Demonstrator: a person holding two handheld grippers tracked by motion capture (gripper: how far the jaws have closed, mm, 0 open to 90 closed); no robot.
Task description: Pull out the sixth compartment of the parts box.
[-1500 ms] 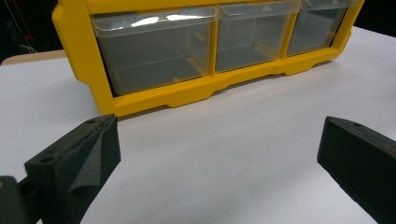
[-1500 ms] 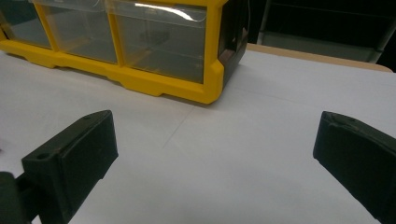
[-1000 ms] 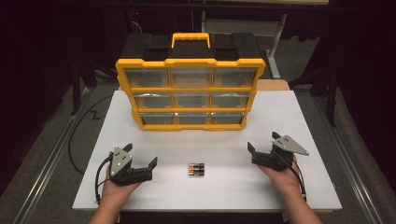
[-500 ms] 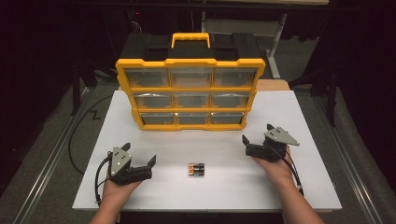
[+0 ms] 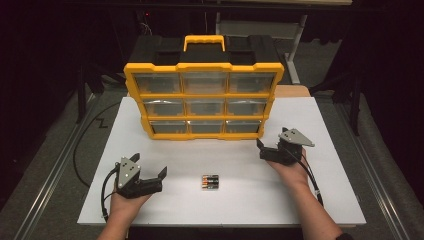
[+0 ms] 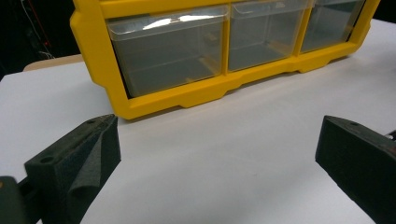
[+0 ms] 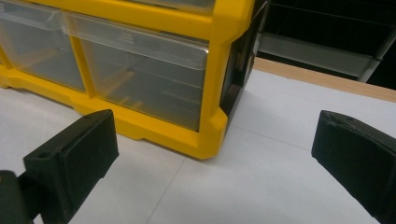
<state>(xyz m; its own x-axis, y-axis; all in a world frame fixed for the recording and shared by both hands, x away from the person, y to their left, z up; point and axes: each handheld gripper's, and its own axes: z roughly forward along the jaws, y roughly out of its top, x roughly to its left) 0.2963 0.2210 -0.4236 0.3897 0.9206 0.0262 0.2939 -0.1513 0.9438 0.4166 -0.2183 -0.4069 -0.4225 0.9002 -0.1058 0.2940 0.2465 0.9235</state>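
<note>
My right gripper w/ jaws wide apart, empty, near yellow drawer organizer's bottom-right corner. Left gripper also spread, empty. Batteries lie btwn them on white surface.

White table on grey floor. Surroundings dark and unlit. Metal rails run along both table sides. Pale shelf frame behind, with one leg visible.
</note>
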